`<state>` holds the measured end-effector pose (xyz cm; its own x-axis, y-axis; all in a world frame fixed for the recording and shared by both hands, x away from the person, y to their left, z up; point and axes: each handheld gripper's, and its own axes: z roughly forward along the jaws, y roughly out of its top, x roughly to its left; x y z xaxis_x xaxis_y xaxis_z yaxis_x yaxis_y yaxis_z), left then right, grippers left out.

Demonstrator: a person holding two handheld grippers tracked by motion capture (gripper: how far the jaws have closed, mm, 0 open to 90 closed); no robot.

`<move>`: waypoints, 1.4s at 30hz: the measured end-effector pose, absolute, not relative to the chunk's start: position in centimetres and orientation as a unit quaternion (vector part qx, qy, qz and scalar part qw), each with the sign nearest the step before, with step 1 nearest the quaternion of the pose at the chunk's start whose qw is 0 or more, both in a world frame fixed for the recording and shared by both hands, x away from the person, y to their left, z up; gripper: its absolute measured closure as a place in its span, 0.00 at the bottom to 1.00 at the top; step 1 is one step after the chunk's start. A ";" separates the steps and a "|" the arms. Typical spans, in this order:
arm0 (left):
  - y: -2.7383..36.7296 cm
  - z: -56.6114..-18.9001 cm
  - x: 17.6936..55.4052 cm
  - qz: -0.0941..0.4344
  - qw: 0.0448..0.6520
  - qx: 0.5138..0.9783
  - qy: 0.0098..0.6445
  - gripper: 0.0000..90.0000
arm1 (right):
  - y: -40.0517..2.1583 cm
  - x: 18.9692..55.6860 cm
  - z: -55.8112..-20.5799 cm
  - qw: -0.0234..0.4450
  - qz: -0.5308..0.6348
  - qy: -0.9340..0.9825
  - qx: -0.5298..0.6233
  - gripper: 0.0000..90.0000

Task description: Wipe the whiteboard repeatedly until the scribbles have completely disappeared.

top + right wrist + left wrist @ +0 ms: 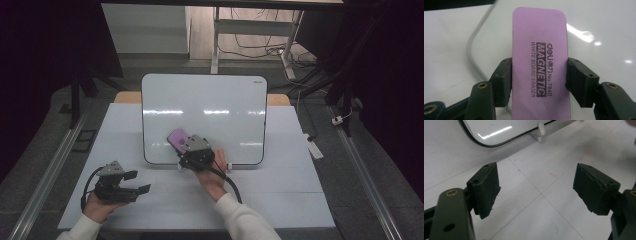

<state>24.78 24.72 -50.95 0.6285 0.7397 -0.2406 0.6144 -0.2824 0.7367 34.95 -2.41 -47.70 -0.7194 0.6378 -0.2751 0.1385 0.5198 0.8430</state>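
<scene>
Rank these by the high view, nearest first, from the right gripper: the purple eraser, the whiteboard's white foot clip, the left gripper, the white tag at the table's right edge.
1. Purple eraser, held in the right gripper.
2. White foot clip, just right of the hand.
3. Left gripper, lower left.
4. White tag, far right.

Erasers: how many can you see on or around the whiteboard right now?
1. A purple eraser is clamped between the jaws of the right gripper, held against the lower part of the whiteboard. Another could be hidden behind the upright board.
</scene>
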 end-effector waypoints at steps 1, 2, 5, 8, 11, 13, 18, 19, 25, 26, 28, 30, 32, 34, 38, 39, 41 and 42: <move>24.7 -51.0 24.8 0.075 0.422 0.797 0.425 0.24 | -2.9 35.3 -47.2 0.299 0.430 0.816 0.244 0.45; 24.7 -51.0 24.8 0.075 0.422 0.797 0.425 0.24 | -3.5 35.7 -46.7 0.304 0.435 0.808 0.256 0.45; 24.6 -51.0 24.8 0.075 0.420 0.798 0.425 0.24 | -4.9 36.9 -45.3 0.309 0.447 0.791 0.281 0.45; 24.5 -51.0 24.9 0.073 0.420 0.798 0.426 0.24 | -4.1 36.6 -45.6 0.331 0.435 0.794 0.268 0.45; 24.4 -51.0 24.9 0.073 0.418 0.800 0.425 0.24 | -2.1 35.5 -46.8 0.308 0.427 0.815 0.241 0.45; 24.5 -51.0 24.9 0.074 0.419 0.799 0.425 0.24 | -0.8 34.8 -47.8 0.299 0.421 0.827 0.221 0.45; 24.6 -51.0 24.9 0.075 0.420 0.798 0.425 0.24 | 0.5 33.8 -49.1 0.281 0.412 0.843 0.199 0.45; 24.6 -51.0 24.9 0.075 0.420 0.799 0.425 0.24 | 0.4 33.8 -49.1 0.278 0.413 0.845 0.197 0.45; 24.7 -51.0 24.9 0.074 0.423 0.796 0.427 0.24 | -2.1 35.0 -47.3 0.301 0.413 0.828 0.231 0.45; 24.7 -51.0 24.9 0.074 0.422 0.797 0.427 0.24 | -2.8 35.3 -46.9 0.311 0.412 0.823 0.238 0.45; 24.6 -51.0 24.9 0.074 0.419 0.798 0.425 0.24 | -4.0 35.8 -46.3 0.323 0.414 0.813 0.250 0.45; 24.6 -51.0 25.0 0.074 0.419 0.799 0.425 0.24 | -4.9 36.0 -46.0 0.329 0.415 0.808 0.259 0.45; 24.6 -51.0 24.9 0.074 0.420 0.798 0.426 0.24 | -5.0 36.0 -46.0 0.329 0.416 0.806 0.261 0.45; 24.6 -51.0 24.9 0.074 0.421 0.797 0.426 0.24 | -4.5 35.7 -46.3 0.339 0.409 0.808 0.254 0.45; 24.6 -51.0 25.0 0.074 0.420 0.798 0.426 0.24 | -3.1 34.8 -47.5 0.323 0.397 0.830 0.222 0.45; 24.6 -51.0 25.0 0.075 0.419 0.798 0.426 0.24 | -2.9 34.6 -47.7 0.319 0.394 0.834 0.216 0.45; 24.6 -51.0 25.0 0.074 0.419 0.799 0.425 0.24 | -2.7 34.3 -48.0 0.318 0.391 0.837 0.211 0.45; 24.6 -51.0 25.0 0.074 0.419 0.799 0.425 0.24 | -2.8 34.3 -48.0 0.314 0.392 0.838 0.213 0.45</move>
<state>24.97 24.57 -51.04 0.6274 0.7416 -0.2373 0.6172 -0.2878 0.7323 34.34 -2.76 -48.00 -0.7123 0.6028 -0.3597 0.1104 0.6022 0.7907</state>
